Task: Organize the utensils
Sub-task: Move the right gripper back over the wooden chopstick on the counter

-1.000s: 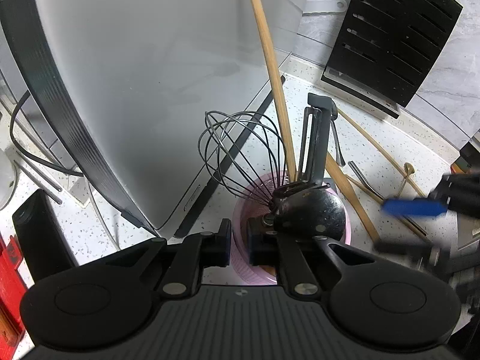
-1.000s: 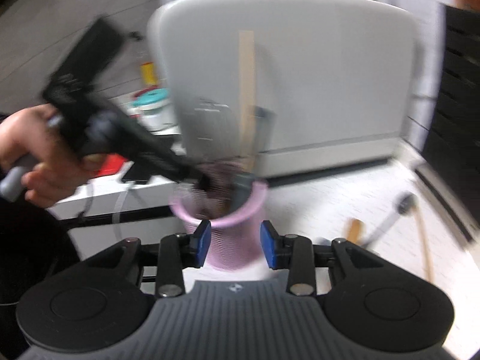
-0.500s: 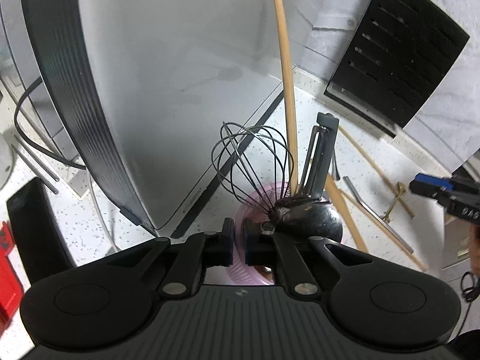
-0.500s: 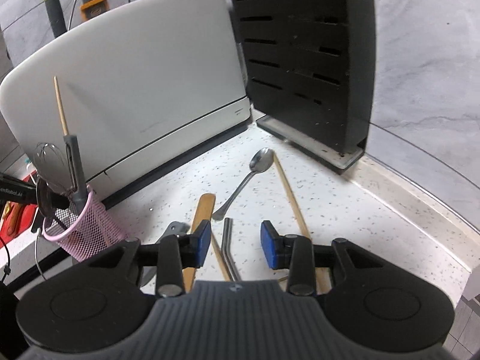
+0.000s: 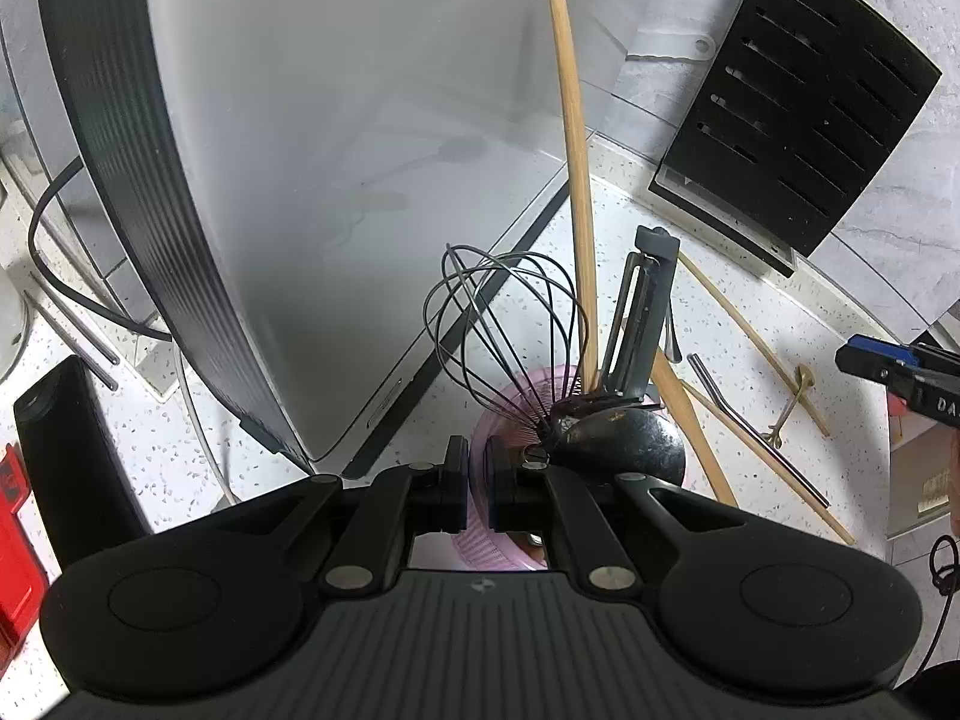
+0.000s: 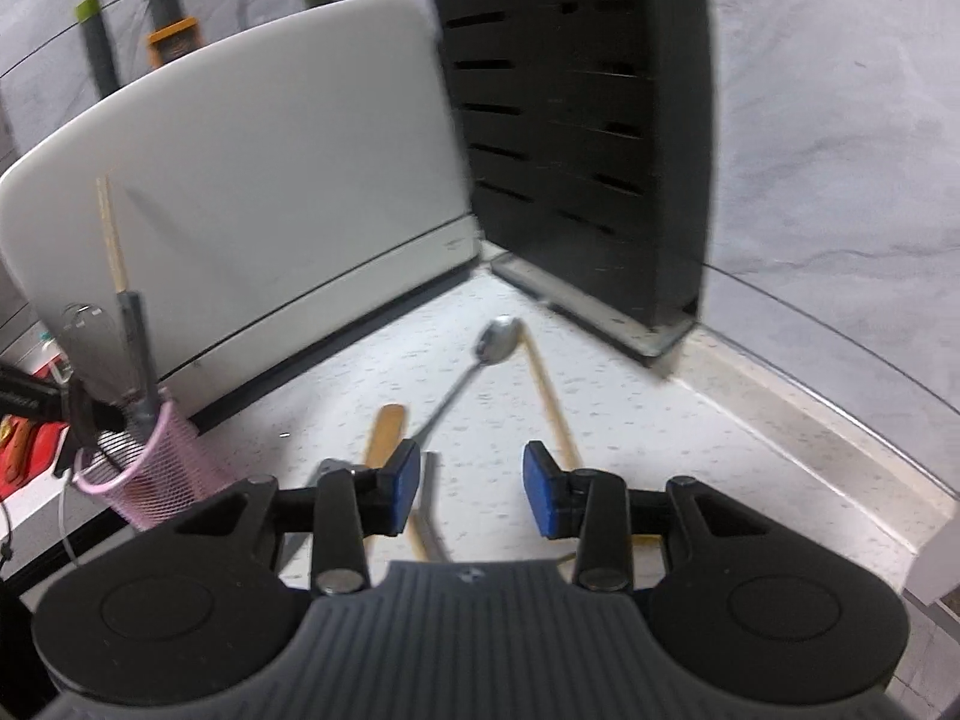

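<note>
The left gripper [image 5: 477, 483] is closed on the rim of the pink mesh cup [image 6: 157, 477] and should hold it firm, so that it does not tip. This cup contains a whisk [image 5: 507, 330], a long wooden stick [image 5: 573, 168], a grey tool and a dark ladle [image 5: 624, 444] (its handle is hidden). The right gripper [image 6: 469, 489] is open wide above the loose utensils on the counter [image 6: 630, 390]: a wooden spatula [image 6: 384, 429], a metal spoon [image 6: 489, 348], a chopstick [image 6: 549, 390]. I think it should go down straight over one handle only
</note>
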Motion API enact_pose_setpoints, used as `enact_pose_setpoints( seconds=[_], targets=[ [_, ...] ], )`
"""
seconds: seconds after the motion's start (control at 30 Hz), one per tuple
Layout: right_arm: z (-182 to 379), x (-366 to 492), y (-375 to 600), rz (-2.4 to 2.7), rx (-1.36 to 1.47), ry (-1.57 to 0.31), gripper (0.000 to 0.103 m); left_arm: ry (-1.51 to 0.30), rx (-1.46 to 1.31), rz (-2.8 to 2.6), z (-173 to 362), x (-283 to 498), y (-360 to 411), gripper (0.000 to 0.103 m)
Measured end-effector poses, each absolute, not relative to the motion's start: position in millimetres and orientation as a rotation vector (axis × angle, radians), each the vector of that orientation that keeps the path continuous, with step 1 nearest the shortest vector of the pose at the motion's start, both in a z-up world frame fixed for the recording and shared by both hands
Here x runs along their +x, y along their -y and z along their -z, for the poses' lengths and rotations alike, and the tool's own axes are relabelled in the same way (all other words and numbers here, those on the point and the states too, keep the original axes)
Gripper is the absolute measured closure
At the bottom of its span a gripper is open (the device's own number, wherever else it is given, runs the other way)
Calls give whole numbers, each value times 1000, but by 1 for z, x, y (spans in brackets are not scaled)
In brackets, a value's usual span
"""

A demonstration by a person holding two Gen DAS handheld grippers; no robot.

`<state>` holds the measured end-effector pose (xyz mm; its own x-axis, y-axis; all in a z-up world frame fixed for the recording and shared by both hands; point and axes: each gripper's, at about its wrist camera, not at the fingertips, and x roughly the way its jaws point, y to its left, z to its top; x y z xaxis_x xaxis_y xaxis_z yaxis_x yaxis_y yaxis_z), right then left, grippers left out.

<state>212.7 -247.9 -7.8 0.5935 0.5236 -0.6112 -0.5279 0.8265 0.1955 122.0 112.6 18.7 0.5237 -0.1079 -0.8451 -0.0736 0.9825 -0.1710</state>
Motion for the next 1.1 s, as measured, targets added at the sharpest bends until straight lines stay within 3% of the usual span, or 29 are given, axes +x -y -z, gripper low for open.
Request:
enact_pose_setpoints(
  seconds=[0.27,0.77,0.9,1.1],
  targets=[
    [34,234,264,-493,-23,-782,66,-1021,-191,18,-19,122,-113,97],
    [52,265,208,-508,-215,-755,66,-1020,-180,14,-18,124,-110,97],
    [55,275,191,-526,-252,-773,74,-1023,-172,16,-16,125,-109,97],
    [61,286,178,-517,-291,-806,74,-1027,-175,26,-16,124,-111,97]
  ],
)
